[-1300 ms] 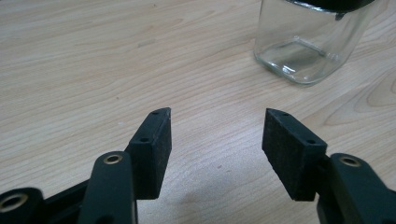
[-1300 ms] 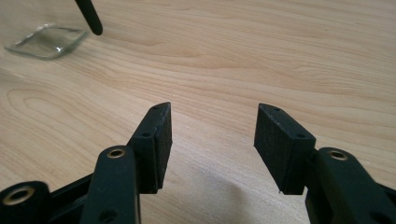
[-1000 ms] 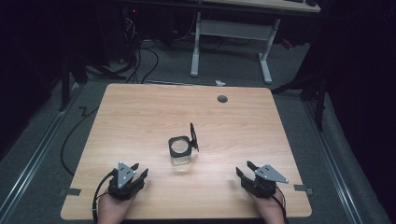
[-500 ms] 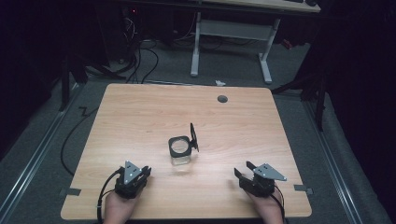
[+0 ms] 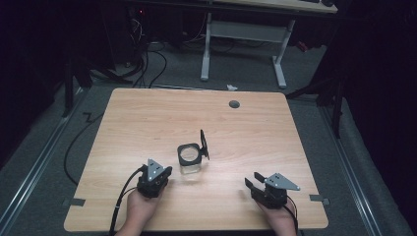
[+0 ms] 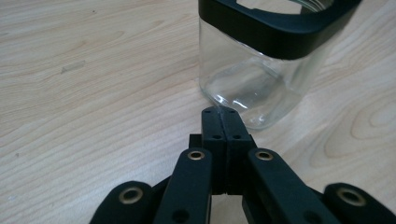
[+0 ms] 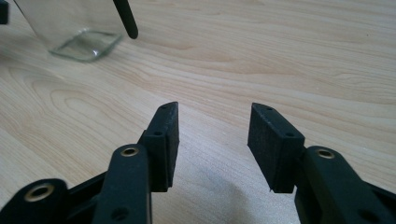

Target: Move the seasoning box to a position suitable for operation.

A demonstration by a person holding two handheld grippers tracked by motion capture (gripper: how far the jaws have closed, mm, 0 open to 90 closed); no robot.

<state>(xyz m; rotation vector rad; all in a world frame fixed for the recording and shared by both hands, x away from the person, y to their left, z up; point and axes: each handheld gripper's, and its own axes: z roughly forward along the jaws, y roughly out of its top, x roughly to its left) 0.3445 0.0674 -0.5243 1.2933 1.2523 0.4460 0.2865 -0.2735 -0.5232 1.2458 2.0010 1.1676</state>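
— What is found nearest, in front of the jar?

— The left gripper point(image 6: 221, 112) is seen with its jaws pressed flat together on nothing, having just been closing; its tip is held just short of the glass jar point(image 6: 254, 74). The right gripper point(image 7: 212, 140) is held well apart from the jar, to its right and nearer the table's front edge, jaws parted with only bare wood between them, though they have just been closing somewhat.

— And the jar itself?

— It is set upright near the middle of the wooden table point(image 5: 147, 118), with a black collar point(image 5: 190, 154) round its open mouth and a black hinged lid point(image 5: 204, 144) stood up at its right side.

— How should it be handled?

— It is judged stiff, smooth and breakable: clear glass walls are likely slippery under hard pads. A hold across two flat sides just under the collar would be favoured; the raised lid looks too loose to be lifted by.
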